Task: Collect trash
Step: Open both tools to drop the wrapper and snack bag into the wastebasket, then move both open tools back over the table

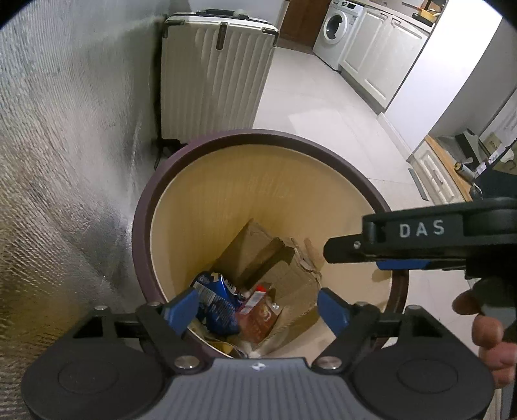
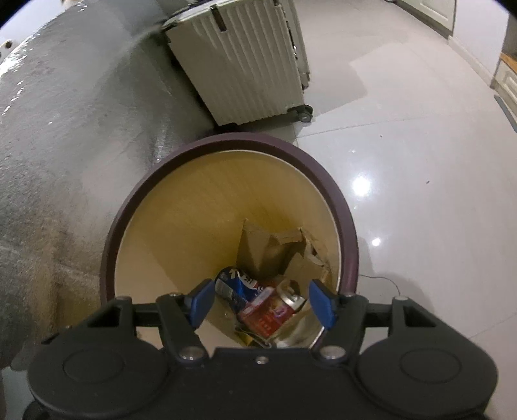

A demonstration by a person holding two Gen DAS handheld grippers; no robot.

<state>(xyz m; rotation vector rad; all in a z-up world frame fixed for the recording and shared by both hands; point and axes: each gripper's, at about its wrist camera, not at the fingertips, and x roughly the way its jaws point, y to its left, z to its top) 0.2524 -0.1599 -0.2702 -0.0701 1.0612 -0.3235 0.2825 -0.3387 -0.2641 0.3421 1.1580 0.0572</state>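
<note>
A round trash bin with a dark purple rim [image 1: 258,137] [image 2: 245,142] and cream inside stands on the floor below both grippers. In it lie a blue snack bag [image 1: 215,300] [image 2: 234,286], a red packet [image 1: 258,310] [image 2: 268,315] and torn cardboard [image 1: 274,258] [image 2: 274,248]. My left gripper [image 1: 258,307] is open and empty above the bin's near rim. My right gripper [image 2: 258,303] is open and empty over the bin too; it also shows from the side in the left wrist view [image 1: 352,255], above the bin's right rim.
A cream hard-shell suitcase [image 1: 216,71] [image 2: 242,61] stands behind the bin against a grey textured wall [image 1: 58,145] [image 2: 64,113]. Glossy tiled floor [image 2: 404,161] lies to the right. A washing machine [image 1: 339,29] and white cabinets [image 1: 381,55] are far back right.
</note>
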